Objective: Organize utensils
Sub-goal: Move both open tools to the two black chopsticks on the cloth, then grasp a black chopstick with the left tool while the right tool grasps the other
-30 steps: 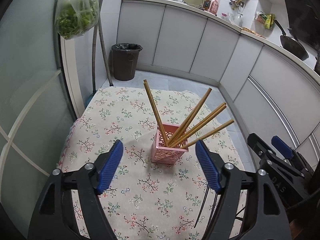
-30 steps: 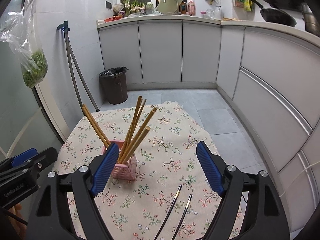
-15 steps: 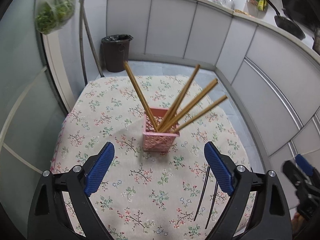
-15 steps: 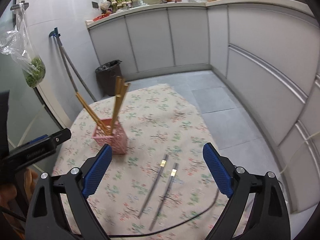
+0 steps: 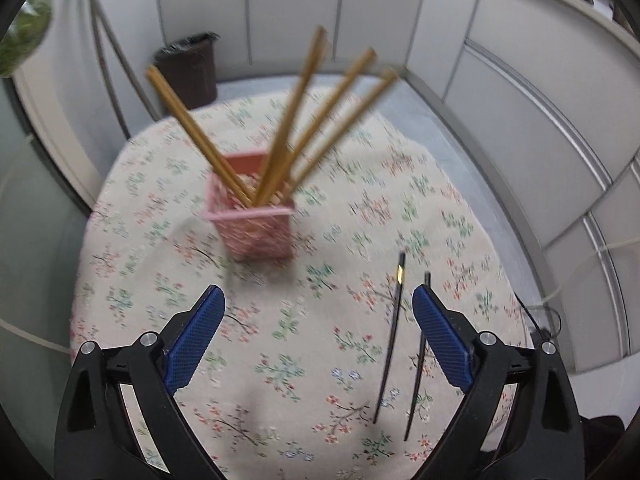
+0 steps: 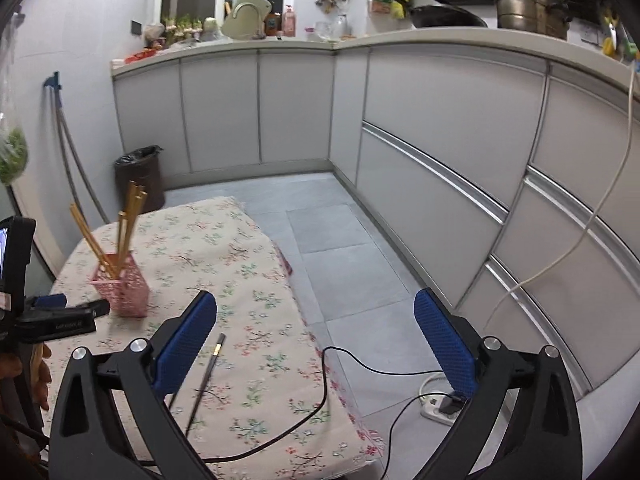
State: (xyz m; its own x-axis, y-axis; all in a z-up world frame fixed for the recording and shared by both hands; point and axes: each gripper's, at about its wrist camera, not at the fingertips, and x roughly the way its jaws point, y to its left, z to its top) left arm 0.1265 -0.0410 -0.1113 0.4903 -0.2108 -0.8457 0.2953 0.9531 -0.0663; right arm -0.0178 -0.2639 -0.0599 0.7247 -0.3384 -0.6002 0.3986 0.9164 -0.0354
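Left wrist view: left gripper (image 5: 316, 316) empty, jaws opening, nothing between the pads. Pink holder (image 5: 252, 216) stood at 12 o'clock from it on the floral tablecloth (image 5: 132, 292), bamboo chopsticks (image 5: 280, 148) fanned upright inside, judged already sorted. Two black chopsticks (image 5: 390, 336) lay flat and parallel at 3 o'clock, one partly behind the right-hand finger (image 5: 440, 340), judged next to be collected.

Right wrist view: right gripper (image 6: 316, 340) empty, jaws opening, aimed mostly past the table edge. One black chopstick (image 6: 206, 376) lay at 9 o'clock just beside the finger; holder (image 6: 122, 290) farther at 10 o'clock. Cable (image 6: 320, 392) trailed across the cloth.
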